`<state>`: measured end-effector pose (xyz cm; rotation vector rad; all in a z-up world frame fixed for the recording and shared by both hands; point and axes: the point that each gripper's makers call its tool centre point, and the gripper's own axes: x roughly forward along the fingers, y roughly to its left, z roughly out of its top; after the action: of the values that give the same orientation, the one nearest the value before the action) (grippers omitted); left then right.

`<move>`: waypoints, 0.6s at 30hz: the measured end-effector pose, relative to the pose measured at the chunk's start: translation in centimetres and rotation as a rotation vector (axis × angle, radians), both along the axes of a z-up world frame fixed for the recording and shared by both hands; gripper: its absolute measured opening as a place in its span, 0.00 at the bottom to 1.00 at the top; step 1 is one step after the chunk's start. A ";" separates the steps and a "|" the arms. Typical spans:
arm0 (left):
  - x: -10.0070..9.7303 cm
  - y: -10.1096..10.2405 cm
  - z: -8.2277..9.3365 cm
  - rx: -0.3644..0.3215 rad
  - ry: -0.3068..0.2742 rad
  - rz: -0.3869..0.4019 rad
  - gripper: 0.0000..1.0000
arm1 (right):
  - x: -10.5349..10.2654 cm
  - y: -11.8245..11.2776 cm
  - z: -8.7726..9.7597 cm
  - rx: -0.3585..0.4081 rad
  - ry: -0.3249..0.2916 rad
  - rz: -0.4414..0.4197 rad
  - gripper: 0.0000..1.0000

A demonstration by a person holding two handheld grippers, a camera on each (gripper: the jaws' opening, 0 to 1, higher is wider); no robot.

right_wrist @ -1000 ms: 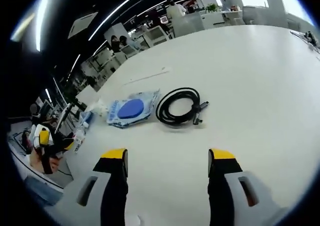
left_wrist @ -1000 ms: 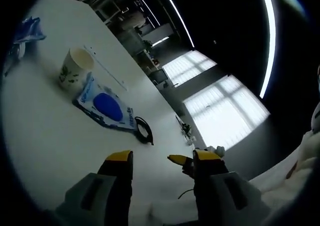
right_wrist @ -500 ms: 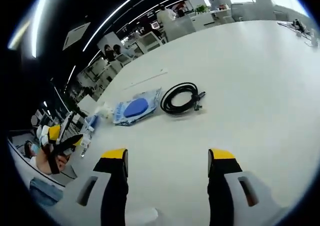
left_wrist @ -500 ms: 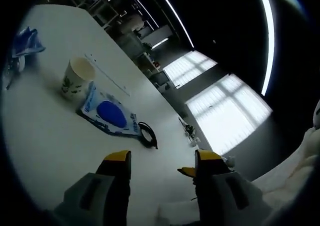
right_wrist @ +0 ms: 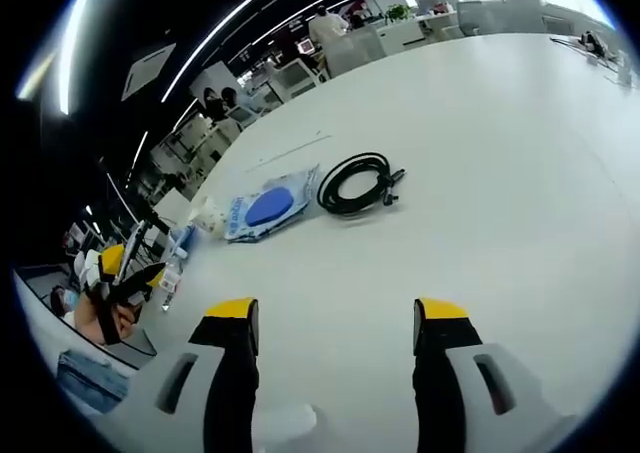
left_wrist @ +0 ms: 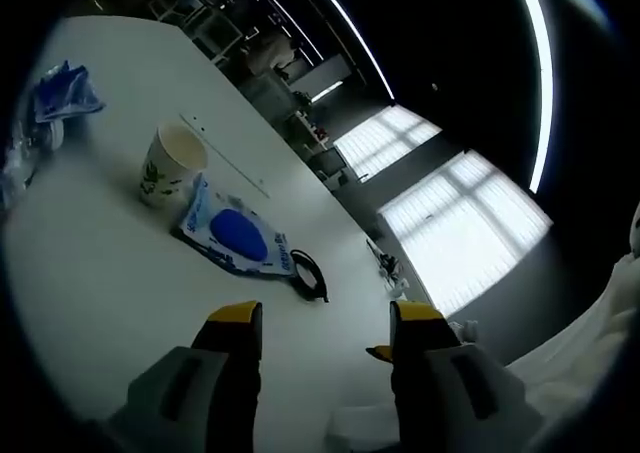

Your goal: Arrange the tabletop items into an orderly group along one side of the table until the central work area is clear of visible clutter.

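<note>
Right gripper view: coiled black cable (right_wrist: 354, 182)

Dim room, glare from bright multi-pane windows (left_wrist: 450, 223) and long ceiling light strips (left_wrist: 540, 83), glossy white tabletop (right_wrist: 500, 173) overexposed, strong fisheye bending at edges, soft focus.

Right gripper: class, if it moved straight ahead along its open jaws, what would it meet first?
Probably the coiled black cable, slightly left of centre ahead of the right gripper; bare white table lies between. Depth is uncertain.

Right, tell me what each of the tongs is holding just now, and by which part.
Nothing. Both the left tongs and the right tongs are open above the white table, with the cable, pouch and cup lying untouched ahead.
</note>
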<state>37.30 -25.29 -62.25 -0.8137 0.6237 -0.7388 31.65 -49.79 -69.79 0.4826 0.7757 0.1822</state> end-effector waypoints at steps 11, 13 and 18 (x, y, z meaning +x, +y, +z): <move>0.6 0.9 -0.4 0.014 -0.001 0.021 0.51 | -1.2 -0.1 -0.7 0.013 0.029 -0.012 0.61; 0.7 0.9 -0.5 0.016 0.002 0.023 0.50 | -1.3 -0.1 -0.7 0.014 0.029 -0.015 0.61; 0.7 1.1 -0.8 0.018 0.007 0.030 0.50 | -1.0 -0.3 -0.6 0.013 0.028 -0.018 0.61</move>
<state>38.04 -24.19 -63.06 -0.8076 0.6227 -0.7019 30.60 -50.04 -70.41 0.5056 0.7975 0.1638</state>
